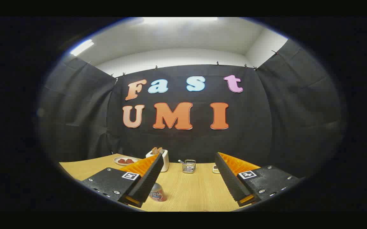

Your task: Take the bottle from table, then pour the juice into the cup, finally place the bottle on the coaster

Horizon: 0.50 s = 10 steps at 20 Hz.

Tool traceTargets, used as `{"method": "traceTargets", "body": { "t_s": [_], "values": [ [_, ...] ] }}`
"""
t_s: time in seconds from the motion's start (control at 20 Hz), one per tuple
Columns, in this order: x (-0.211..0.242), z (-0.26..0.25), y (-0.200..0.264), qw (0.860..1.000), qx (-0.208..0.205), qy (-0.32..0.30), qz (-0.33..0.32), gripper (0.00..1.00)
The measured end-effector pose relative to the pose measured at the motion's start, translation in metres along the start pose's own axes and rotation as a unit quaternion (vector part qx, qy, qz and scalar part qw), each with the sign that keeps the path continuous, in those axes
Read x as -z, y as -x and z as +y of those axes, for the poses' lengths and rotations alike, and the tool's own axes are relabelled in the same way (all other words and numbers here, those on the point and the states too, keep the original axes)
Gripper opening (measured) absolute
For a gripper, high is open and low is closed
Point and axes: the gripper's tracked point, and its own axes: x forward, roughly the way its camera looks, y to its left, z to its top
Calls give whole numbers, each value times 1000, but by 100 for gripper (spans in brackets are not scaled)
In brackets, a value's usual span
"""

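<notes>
White toaster (pixel 164 159) beside plate (pixel 125 161) on table (pixel 189 190)

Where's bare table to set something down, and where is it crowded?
Free: the table between the open gripper fingers, from the bottle by the left finger up to the glass cup. Also the near-left corner before the plate. Crowded: the back edge, where plate, toaster, cup and a small item line up.

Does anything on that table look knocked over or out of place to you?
Hardly anything. The glass cup, white toaster and plate stand upright on the table, with no visible spill. A small printed container beside one of the open gripper's fingers seems tilted, but it's partly hidden, so I can't be sure.
</notes>
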Motion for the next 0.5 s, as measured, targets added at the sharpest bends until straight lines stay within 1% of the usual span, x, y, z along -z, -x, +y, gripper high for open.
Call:
{"method": "traceTargets", "body": {
  "t_s": [0.5],
  "values": [
    [2, 6, -5, 1000, -7, 1, -1, 97]
  ]
}}
